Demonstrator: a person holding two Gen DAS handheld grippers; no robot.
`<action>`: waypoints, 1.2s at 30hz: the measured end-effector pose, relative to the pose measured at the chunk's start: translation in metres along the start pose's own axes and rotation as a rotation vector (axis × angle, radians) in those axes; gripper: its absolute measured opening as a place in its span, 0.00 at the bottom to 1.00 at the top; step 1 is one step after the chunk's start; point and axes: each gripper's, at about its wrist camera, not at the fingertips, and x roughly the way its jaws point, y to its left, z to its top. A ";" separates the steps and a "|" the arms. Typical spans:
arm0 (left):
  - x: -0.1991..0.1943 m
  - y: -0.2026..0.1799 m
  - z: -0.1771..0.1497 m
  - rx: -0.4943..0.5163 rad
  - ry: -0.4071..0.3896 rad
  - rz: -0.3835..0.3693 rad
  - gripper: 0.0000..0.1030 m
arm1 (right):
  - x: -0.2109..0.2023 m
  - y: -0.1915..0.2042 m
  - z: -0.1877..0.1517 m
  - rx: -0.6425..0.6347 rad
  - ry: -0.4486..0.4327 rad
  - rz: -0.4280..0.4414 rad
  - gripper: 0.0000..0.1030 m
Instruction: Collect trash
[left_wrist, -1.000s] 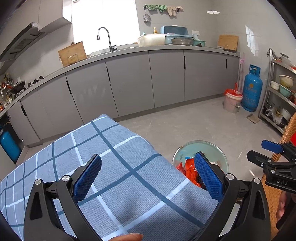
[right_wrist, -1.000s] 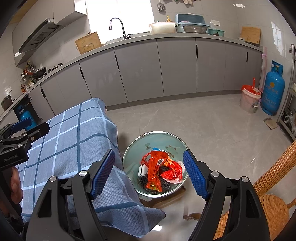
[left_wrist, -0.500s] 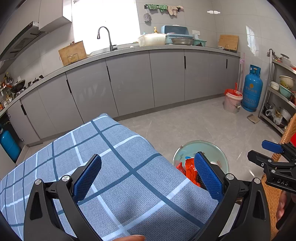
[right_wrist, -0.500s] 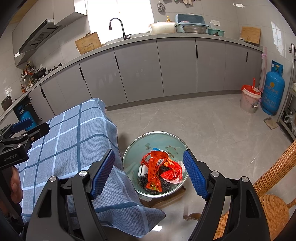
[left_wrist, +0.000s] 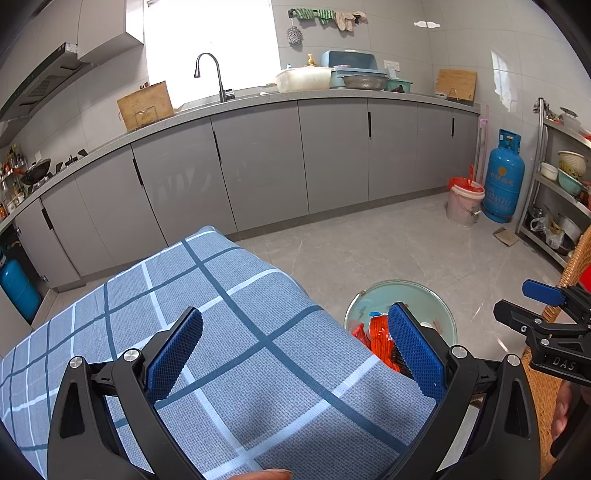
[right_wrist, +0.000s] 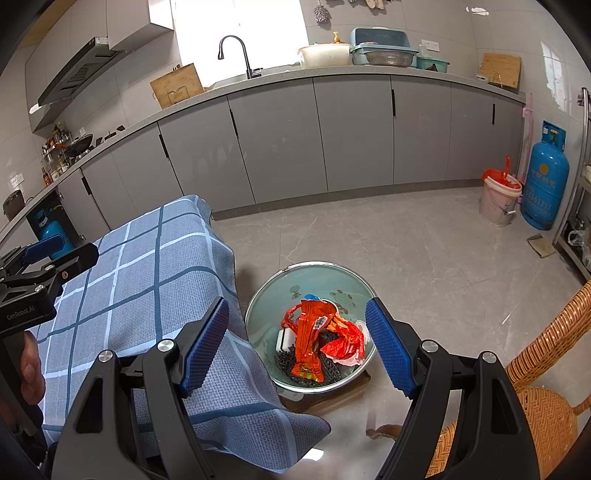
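A pale green bin stands on the floor beside the table. It holds red-orange snack wrappers, a red plastic bag and dark scraps. My right gripper is open and empty, held above the bin. My left gripper is open and empty above the blue checked tablecloth. The bin shows partly behind its right finger. The right gripper also shows at the right edge of the left wrist view.
The tablecloth hangs over the table corner next to the bin. A wicker chair stands at the right. Grey cabinets, a blue gas cylinder and a pink bucket line the far wall.
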 end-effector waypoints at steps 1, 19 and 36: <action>0.000 0.000 0.000 0.000 0.000 -0.001 0.96 | 0.000 0.000 0.000 0.000 0.000 0.000 0.74; 0.000 0.001 0.001 -0.002 -0.003 0.002 0.96 | 0.000 0.001 0.003 -0.007 -0.003 0.003 0.74; -0.002 0.001 0.003 0.003 -0.001 0.014 0.96 | 0.001 0.000 0.003 -0.005 0.001 0.004 0.74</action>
